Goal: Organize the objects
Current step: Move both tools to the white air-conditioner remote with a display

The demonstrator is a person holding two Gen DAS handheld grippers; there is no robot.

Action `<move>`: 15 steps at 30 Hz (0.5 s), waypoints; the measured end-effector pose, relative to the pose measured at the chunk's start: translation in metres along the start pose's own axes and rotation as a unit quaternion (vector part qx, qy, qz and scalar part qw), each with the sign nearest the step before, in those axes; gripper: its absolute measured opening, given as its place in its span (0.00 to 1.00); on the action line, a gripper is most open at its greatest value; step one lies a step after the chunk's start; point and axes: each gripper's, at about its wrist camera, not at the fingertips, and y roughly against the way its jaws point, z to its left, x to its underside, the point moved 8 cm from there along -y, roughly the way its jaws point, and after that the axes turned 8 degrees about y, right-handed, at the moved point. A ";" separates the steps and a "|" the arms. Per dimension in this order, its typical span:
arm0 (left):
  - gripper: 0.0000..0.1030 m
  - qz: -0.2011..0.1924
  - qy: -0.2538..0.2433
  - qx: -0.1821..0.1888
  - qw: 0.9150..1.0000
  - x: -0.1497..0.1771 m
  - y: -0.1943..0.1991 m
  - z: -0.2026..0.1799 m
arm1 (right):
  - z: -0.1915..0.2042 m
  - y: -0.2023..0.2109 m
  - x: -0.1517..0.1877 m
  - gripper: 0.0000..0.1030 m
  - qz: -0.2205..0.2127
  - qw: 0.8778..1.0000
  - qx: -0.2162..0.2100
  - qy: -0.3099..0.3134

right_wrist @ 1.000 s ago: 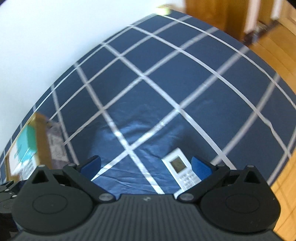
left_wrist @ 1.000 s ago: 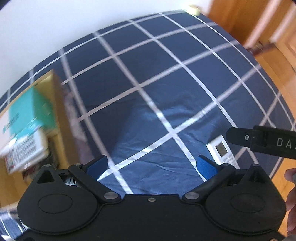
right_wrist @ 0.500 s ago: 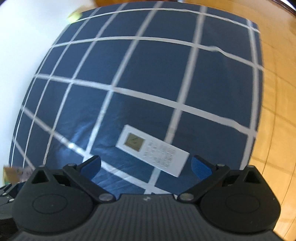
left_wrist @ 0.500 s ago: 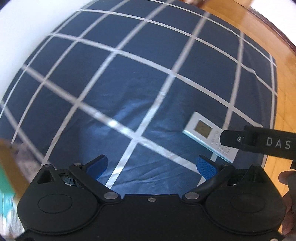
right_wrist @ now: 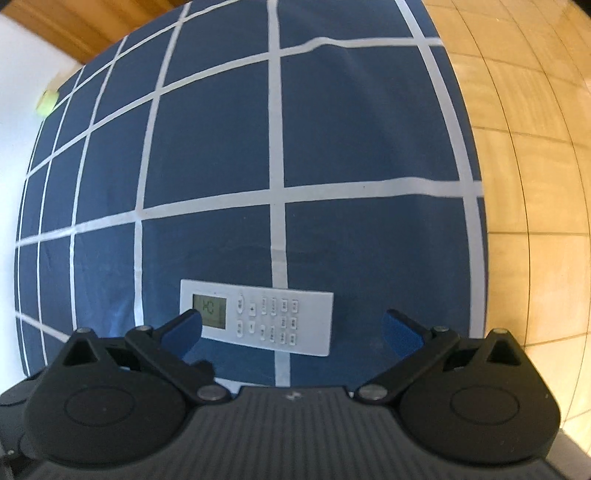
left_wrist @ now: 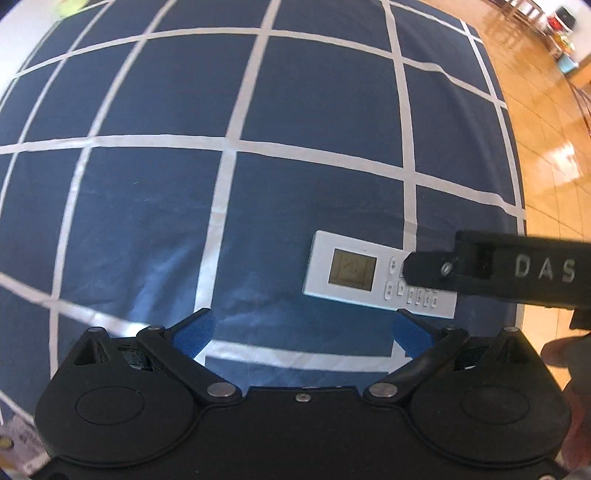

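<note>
A white remote control [right_wrist: 258, 317] with a small screen and grey buttons lies flat on the dark blue bedsheet [right_wrist: 332, 147] with white grid lines, near the bed's edge. My right gripper [right_wrist: 291, 330] is open and hovers just above it, its blue pads wide on either side of the remote. In the left wrist view the remote [left_wrist: 354, 273] lies ahead and to the right of my open, empty left gripper [left_wrist: 303, 330]. A black finger of the right gripper [left_wrist: 498, 273] reaches over the remote's button end there.
A yellow-green ball [right_wrist: 48, 101] sits at the far edge of the bed by the white wall; it also shows in the left wrist view [left_wrist: 70, 5]. Wooden floor [right_wrist: 535, 184] runs along the bed's right side.
Both views have swung right, away from the cardboard box with books. The remote now lies crosswise between the right gripper's open pads, and both grippers are closer to it.
</note>
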 end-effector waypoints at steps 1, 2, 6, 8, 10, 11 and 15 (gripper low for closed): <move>1.00 0.001 -0.003 0.000 1.000 -0.002 -0.003 0.000 | 0.001 -0.004 0.001 1.00 0.004 1.000 0.000 -0.003; 1.00 0.001 -0.005 0.003 1.000 -0.004 -0.006 0.000 | 0.002 -0.007 0.001 1.00 0.006 1.000 0.001 -0.005; 1.00 0.009 -0.017 0.016 1.000 -0.008 -0.015 -0.005 | 0.003 -0.019 0.003 0.97 0.013 1.000 0.005 -0.015; 1.00 0.014 -0.024 0.019 0.999 -0.007 -0.020 -0.007 | 0.002 -0.023 0.004 0.97 0.017 1.000 0.004 -0.024; 1.00 0.015 -0.029 0.021 0.999 -0.008 -0.023 -0.009 | 0.002 -0.025 0.004 0.95 0.015 0.999 0.001 -0.028; 1.00 0.015 -0.031 0.021 0.999 -0.008 -0.025 -0.011 | 0.003 -0.027 0.004 0.91 0.016 1.000 -0.001 -0.024; 0.99 0.017 -0.024 0.023 0.999 -0.007 -0.029 -0.012 | 0.009 -0.031 0.004 0.84 0.014 1.000 0.004 -0.009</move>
